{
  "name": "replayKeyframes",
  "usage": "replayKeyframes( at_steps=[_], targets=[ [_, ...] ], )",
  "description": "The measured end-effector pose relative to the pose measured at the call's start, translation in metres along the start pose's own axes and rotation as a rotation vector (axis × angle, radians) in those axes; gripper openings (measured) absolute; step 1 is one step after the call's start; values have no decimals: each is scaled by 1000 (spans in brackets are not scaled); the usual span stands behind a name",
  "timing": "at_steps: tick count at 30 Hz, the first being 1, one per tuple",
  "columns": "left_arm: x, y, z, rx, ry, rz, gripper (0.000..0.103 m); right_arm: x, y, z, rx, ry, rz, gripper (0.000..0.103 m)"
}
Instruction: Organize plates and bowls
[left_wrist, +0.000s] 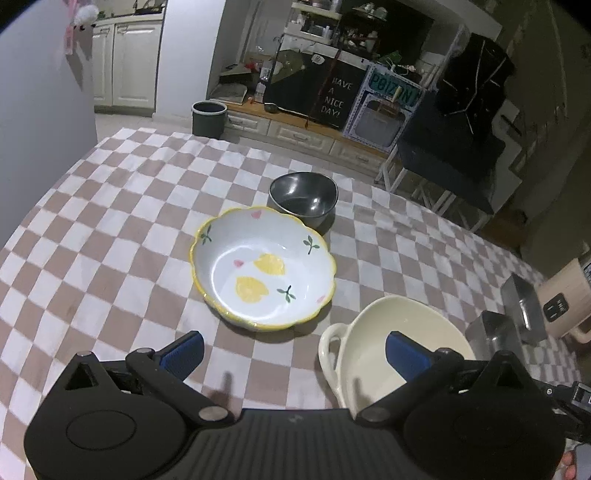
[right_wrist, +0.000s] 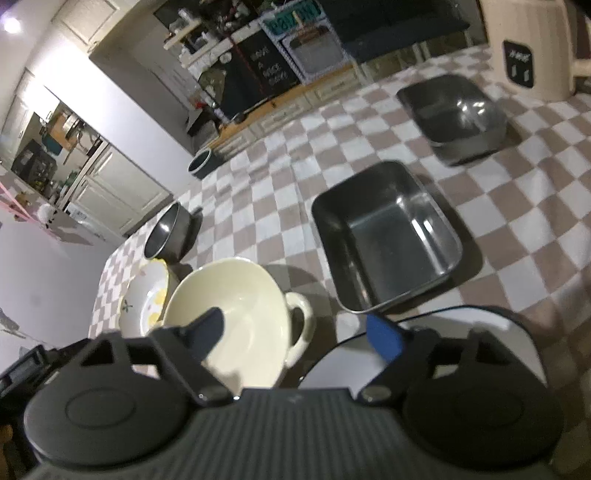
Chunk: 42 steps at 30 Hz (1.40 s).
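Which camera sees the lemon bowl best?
The left wrist view: the lemon bowl sits whole in mid-frame, its inside plain. The right wrist view catches only a sliver at the left, behind the cream bowl.

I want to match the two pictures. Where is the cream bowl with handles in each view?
Left wrist: cream bowl at lower right, behind the gripper's right finger.
Right wrist: cream bowl at lower centre-left, behind the left finger.
Shared landmark: the lemon-painted bowl beside it.

Three bowls (left_wrist: 263, 275), two steel trays (right_wrist: 386, 236), one plate (right_wrist: 461, 332).
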<state>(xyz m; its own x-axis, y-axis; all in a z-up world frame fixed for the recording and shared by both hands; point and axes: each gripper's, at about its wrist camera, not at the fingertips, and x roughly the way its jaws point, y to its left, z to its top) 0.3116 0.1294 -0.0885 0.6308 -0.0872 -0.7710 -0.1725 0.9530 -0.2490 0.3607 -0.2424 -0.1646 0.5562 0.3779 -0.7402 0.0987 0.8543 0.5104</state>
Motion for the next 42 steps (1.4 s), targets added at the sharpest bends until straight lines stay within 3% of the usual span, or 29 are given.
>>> replayKeyframes(
  at_steps=[3,8,12,14,16,19,24,30,42],
  targets=[
    [10,-6,1,23,-5,6,103,16,0,1,24,49,-6,75],
    [27,-11,4,20,24,24,103,32,7,1,-5,117,-20,46],
    [35,-4,5,-22,42,-91,102,38,19,-2,-46,137,-64,44],
    [39,-1,7,-68,54,-119,97,40,23,-3,-79,135,-86,44],
    [44,0,8,-91,72,-151,75,41,23,-3,-91,132,-94,43],
    [52,-2,8,-92,112,-142,53,42,21,-1,-91,126,-114,33],
    [63,-6,7,-74,149,-151,29,45,25,1,-124,120,-141,31],
    [78,-9,2,-59,195,-125,27,48,25,5,-152,125,-132,31],
    [66,-8,-9,5,186,-78,30,57,29,8,-204,129,-99,29]
  ],
)
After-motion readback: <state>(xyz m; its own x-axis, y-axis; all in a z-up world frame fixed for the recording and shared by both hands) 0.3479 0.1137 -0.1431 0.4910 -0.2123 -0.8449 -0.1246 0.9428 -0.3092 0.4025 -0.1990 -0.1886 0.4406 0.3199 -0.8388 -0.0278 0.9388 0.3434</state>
